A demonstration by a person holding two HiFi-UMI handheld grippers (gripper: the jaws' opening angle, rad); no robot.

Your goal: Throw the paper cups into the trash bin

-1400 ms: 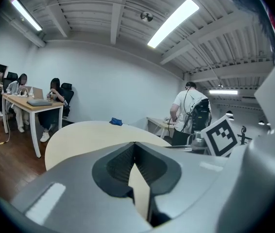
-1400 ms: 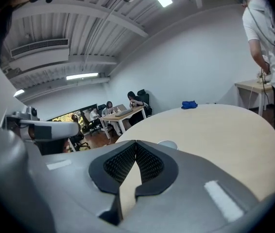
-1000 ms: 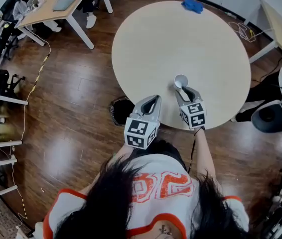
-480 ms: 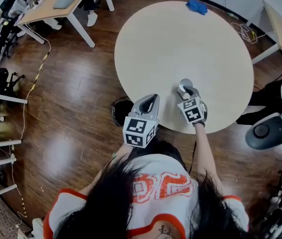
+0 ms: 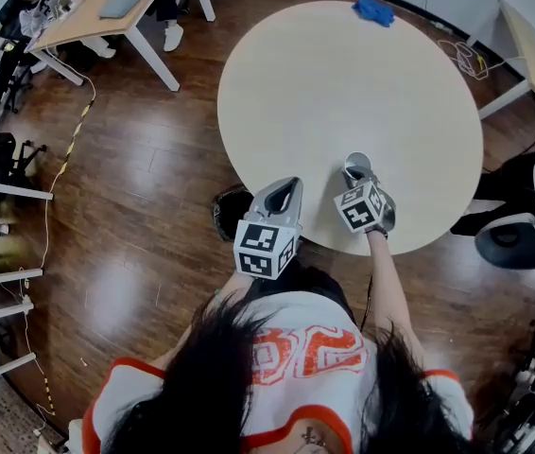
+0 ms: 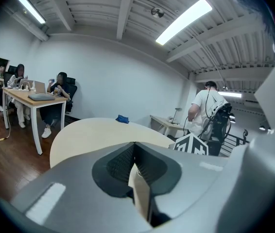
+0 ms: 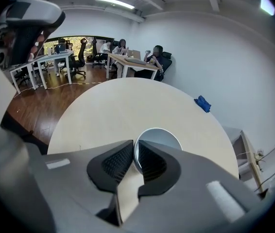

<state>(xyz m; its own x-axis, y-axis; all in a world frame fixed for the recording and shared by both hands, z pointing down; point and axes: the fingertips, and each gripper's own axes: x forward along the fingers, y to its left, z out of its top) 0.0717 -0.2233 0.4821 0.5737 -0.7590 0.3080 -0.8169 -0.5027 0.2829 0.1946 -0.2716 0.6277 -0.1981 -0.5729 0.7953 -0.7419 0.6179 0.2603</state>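
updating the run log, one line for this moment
right gripper: jaws just closed on paper cup rim | left gripper: shut, empty | paper cup: upright on table | trash bin: on floor

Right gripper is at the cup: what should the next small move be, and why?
Probably lift the paper cup off the table: the right gripper has just been closing, its jaws pinch the cup's wall, and the trash bin stands on the floor.
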